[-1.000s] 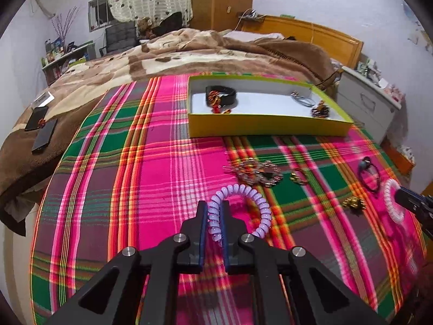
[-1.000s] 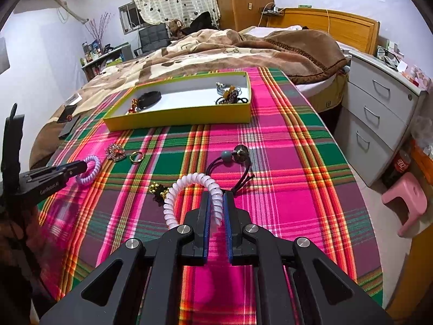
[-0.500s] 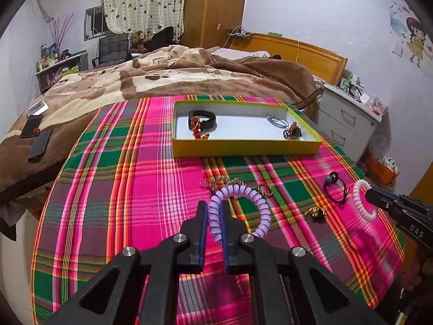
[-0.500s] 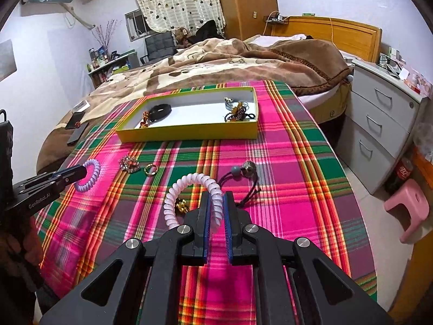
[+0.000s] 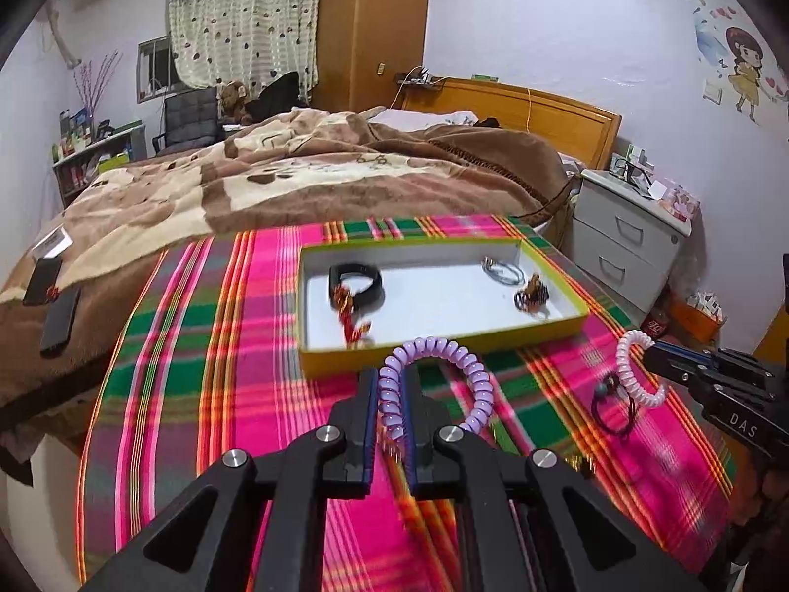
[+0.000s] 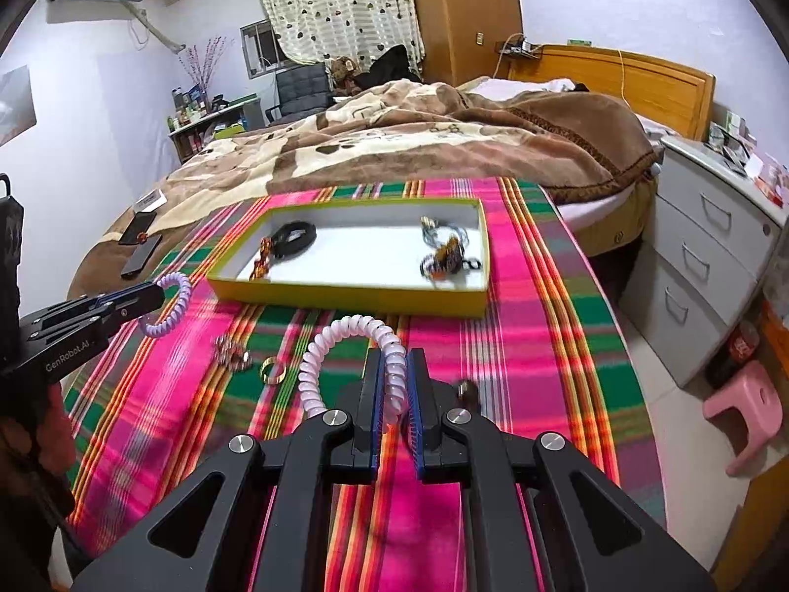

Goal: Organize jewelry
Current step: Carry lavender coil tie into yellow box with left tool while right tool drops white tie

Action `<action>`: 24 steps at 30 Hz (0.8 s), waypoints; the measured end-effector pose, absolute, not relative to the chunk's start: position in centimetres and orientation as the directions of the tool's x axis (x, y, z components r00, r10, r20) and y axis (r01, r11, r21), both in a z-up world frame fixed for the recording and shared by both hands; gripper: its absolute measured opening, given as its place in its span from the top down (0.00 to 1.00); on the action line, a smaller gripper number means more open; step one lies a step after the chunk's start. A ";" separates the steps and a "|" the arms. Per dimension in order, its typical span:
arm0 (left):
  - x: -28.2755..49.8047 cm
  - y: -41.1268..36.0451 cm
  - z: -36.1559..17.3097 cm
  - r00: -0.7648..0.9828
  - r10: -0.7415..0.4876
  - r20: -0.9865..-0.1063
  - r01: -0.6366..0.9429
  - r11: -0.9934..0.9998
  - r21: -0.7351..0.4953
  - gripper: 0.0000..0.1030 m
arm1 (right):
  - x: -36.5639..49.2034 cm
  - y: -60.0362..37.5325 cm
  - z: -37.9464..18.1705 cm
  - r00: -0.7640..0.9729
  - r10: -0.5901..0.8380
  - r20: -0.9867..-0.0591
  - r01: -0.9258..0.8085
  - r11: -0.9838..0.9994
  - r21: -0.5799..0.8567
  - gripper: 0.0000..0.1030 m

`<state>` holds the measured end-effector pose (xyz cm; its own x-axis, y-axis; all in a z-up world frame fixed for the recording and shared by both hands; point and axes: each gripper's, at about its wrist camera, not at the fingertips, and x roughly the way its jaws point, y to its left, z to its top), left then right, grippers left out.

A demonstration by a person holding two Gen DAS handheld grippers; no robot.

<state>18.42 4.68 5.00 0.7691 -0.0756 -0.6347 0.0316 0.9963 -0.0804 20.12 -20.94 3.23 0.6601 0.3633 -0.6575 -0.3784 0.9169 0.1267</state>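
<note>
A lilac spiral hair tie (image 5: 444,350) hangs above the plaid cloth, with my left gripper (image 5: 392,394) shut on one side of its loop. My right gripper (image 6: 394,380) is shut on a pale pink spiral hair tie (image 6: 335,335), also held off the cloth. Each gripper shows in the other's view: the left gripper (image 6: 153,296) at the left, the right gripper (image 5: 656,360) at the right. Just ahead of both lies the yellow box (image 5: 518,335) with a white floor. It holds a black band (image 5: 357,281), a silver bracelet (image 5: 503,271) and a beaded piece (image 5: 532,296).
On the plaid cloth (image 6: 518,345) lie a black hair tie with a bead (image 5: 611,404), a gold ring (image 6: 272,371) and a brooch (image 6: 229,348). Two phones (image 5: 59,315) rest on the brown blanket at the left. A grey nightstand (image 6: 700,256) and a pink stool (image 6: 744,409) stand to the right.
Both grippers have risen with their spiral ties and moved closer to the yellow box. The loose jewelry on the cloth has stayed where it was.
</note>
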 end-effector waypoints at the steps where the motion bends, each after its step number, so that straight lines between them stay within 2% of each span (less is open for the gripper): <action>1: 19.0 4.7 5.1 0.770 -0.078 -0.633 0.035 0.996 -0.080 0.92 | 20.8 -20.6 3.4 0.661 0.365 -0.655 -0.384 0.915 0.123 0.91; 14: 28.7 5.3 4.5 0.762 -0.092 -0.641 0.051 0.995 -0.081 0.92 | 30.1 -17.7 2.8 0.631 0.380 -0.676 -0.417 0.901 0.118 0.91; 24: 35.5 4.6 1.3 0.706 -0.086 -0.703 0.067 0.996 -0.055 0.92 | 37.3 -16.5 -0.1 0.575 0.372 -0.729 -0.387 0.908 0.158 0.91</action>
<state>35.49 4.60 1.33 0.7064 -0.0859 -0.7026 0.0668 0.9963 -0.0546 37.32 -16.51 -0.11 0.5746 0.3720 -0.7290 -0.3870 0.9084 0.1585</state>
